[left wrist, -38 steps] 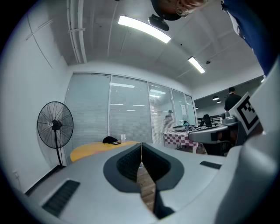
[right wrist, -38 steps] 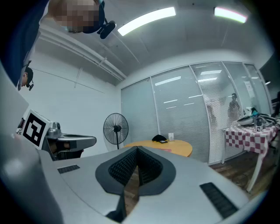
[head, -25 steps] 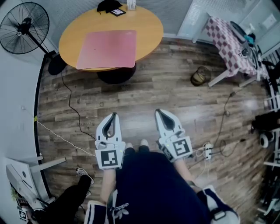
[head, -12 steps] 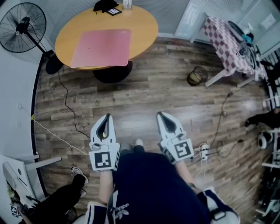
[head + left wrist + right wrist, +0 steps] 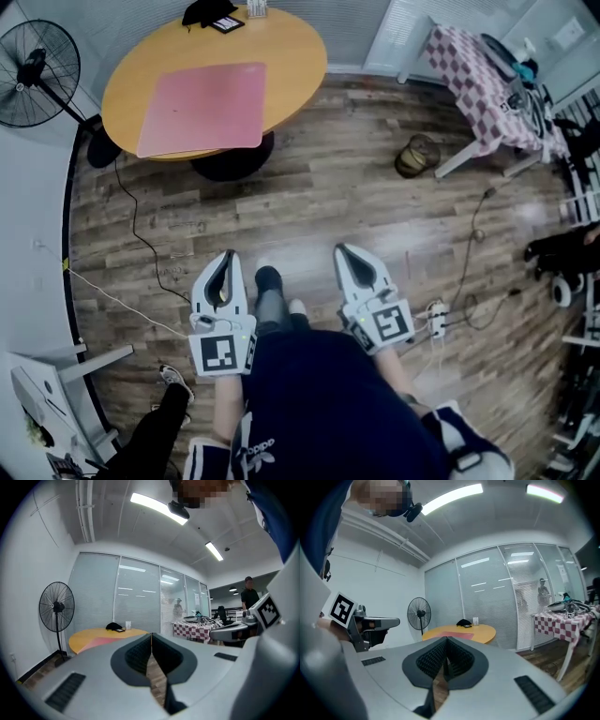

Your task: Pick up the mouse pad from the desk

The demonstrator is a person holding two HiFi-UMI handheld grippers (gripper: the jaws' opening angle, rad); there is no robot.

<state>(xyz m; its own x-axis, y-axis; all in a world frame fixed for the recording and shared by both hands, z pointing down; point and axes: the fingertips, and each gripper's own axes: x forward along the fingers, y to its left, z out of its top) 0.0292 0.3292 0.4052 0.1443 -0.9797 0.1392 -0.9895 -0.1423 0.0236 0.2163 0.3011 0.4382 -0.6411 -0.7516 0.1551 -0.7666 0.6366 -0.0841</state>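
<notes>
In the head view the pink mouse pad (image 5: pixel 202 108) lies flat on the round desk (image 5: pixel 291 47), well apart from the left gripper (image 5: pixel 229 254) and right gripper (image 5: pixel 342 250); the left gripper view, then the right gripper view, show jaws pressed together on nothing, so the whole pickup seems yet to come.

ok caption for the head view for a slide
Both shut and empty, left gripper and right gripper held short of the mouse pad on the round table.

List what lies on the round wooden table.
A pink rectangular mouse pad; at the far edge of the table a black bundle, a dark flat item, a pale holder. Anything beneath the pad is hidden.
</notes>
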